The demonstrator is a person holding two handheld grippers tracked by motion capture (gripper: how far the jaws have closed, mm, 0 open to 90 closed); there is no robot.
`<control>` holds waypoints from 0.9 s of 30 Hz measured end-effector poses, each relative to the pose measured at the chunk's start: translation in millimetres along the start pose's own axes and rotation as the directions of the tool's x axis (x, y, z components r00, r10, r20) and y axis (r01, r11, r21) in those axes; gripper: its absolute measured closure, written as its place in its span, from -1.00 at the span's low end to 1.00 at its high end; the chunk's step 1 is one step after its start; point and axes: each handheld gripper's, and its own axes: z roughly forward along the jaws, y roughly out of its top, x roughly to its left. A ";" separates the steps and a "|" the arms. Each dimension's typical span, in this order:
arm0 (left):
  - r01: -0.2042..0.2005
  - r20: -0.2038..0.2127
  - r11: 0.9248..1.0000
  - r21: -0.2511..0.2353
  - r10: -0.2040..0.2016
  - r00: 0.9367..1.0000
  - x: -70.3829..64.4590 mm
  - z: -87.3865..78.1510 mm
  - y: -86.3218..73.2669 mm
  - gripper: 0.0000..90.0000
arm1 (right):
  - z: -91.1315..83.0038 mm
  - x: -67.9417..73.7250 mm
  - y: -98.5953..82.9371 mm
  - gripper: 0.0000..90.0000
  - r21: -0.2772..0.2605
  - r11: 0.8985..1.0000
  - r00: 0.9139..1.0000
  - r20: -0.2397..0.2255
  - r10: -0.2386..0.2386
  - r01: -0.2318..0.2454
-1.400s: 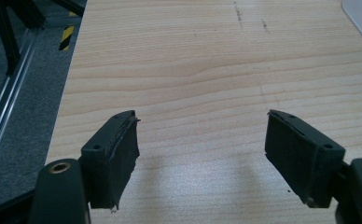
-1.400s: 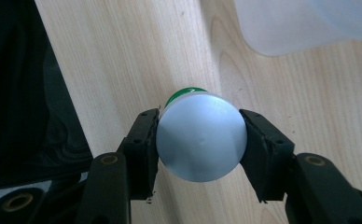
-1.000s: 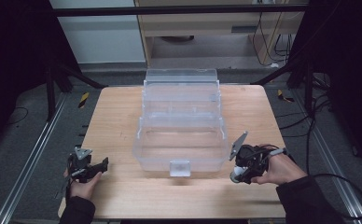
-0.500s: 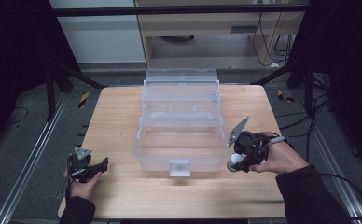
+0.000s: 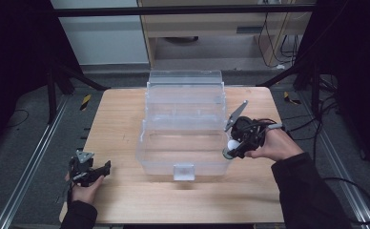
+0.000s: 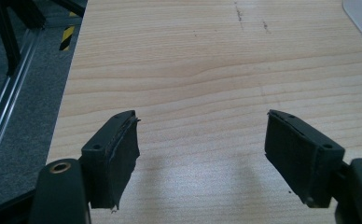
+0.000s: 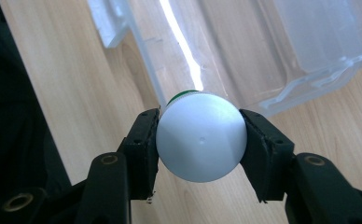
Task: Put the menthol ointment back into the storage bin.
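The right tongs (image 5: 231,148), clamped on a round white-capped bottle with a green rim (image 7: 200,136), have advanced from four o'clock to the clear plastic bin's (image 5: 183,143) three o'clock wall, suggesting a drop-in, while the left tongs (image 6: 202,158) rest open at eight o'clock on the wooden worktop (image 5: 116,119).

Dim and dark around the edges of the high view, with light falling from above onto the wooden counter (image 5: 126,119) and soft, slightly grainy detail throughout. Sharper and brighter in the left gripper view, with faint shadows on the wood beneath the two black jaws. In the right gripper view, a bright streak of glare along the clear plastic box (image 7: 188,56), and mild softness on the close white cap (image 7: 200,136).
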 end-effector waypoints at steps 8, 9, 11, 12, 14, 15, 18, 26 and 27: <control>0.000 0.003 1.000 0.000 0.000 1.000 0.1 0.1 0.2 -0.43 | 14.9 -12.0 14.5 0.12 0.011 1.000 1.000 -0.003 0.001 -0.001; 0.001 0.003 1.000 0.000 -0.001 1.000 0.1 0.3 0.2 -0.43 | 17.3 -12.9 15.8 0.12 0.013 1.000 1.000 -0.007 0.003 -0.003; -0.002 0.003 1.000 0.002 0.002 1.000 0.1 0.2 0.3 -0.43 | 22.5 -13.9 18.2 0.12 0.025 1.000 1.000 -0.008 0.004 -0.004; -0.002 0.003 1.000 0.001 0.002 1.000 0.1 0.1 0.3 -0.43 | 25.4 -14.6 19.1 0.12 0.026 1.000 1.000 -0.009 -0.004 0.004; 0.000 0.002 1.000 -0.001 0.000 1.000 0.1 -0.1 0.3 -0.43 | 30.4 -15.2 21.0 0.12 0.032 0.999 1.000 -0.009 -0.006 0.007; 0.000 0.002 1.000 -0.001 0.000 1.000 0.3 -0.2 0.4 -0.43 | 32.8 -15.5 21.7 0.12 0.033 0.999 1.000 -0.008 -0.009 0.009; 0.001 0.002 1.000 -0.001 -0.001 1.000 0.4 0.0 0.4 -0.43 | 40.0 -16.1 23.7 0.12 0.041 0.999 1.000 -0.010 -0.019 0.019; -0.001 -0.001 1.000 -0.001 0.001 1.000 0.3 -0.4 0.8 -0.44 | 58.8 -15.3 27.2 0.12 0.088 0.996 0.999 -0.006 -0.033 0.033; -0.001 -0.001 1.000 0.000 0.001 1.000 0.3 -0.6 0.8 -0.44 | 60.6 -15.4 27.7 0.12 0.089 0.995 0.999 -0.009 -0.040 0.041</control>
